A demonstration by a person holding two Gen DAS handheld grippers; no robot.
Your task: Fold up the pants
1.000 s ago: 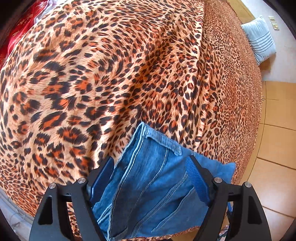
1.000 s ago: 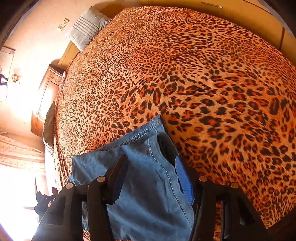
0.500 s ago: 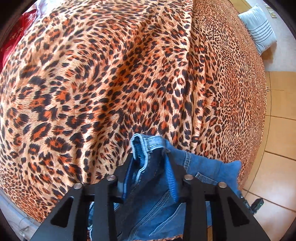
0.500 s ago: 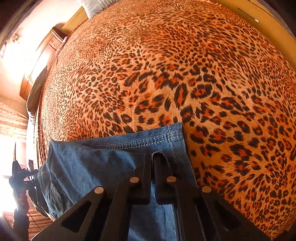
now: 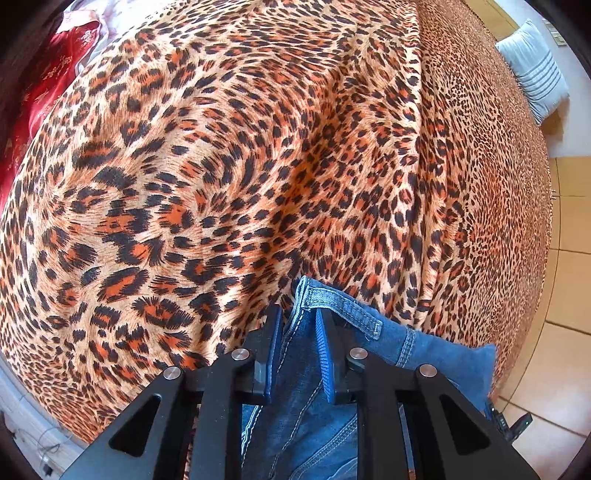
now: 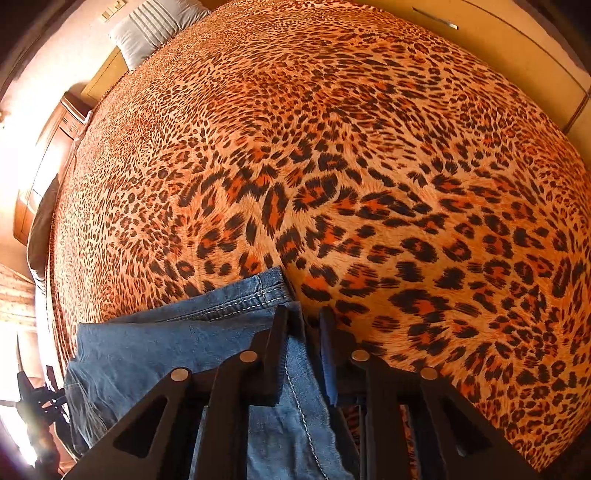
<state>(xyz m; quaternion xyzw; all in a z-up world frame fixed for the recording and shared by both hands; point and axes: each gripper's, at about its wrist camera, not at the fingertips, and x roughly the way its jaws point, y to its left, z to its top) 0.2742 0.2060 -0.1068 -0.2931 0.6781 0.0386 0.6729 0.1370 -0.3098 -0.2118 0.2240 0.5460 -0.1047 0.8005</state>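
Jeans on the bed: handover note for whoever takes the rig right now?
Left gripper: shut on the jeans at a waistband corner.
Right gripper: shut on a stitched hem corner of the jeans.
Jeans sit at the near edge of the leopard bedspread, part hanging off.
Done: both corners gripped.
Left: probably spread them flat on the bed, then fold.

You see blue pants (image 5: 373,373) with pale stitching on a bedspread (image 5: 236,177) of orange and tan with black leopard spots, a red cloth (image 5: 55,85) with pale flowers, and a grey striped pillow (image 6: 155,26).
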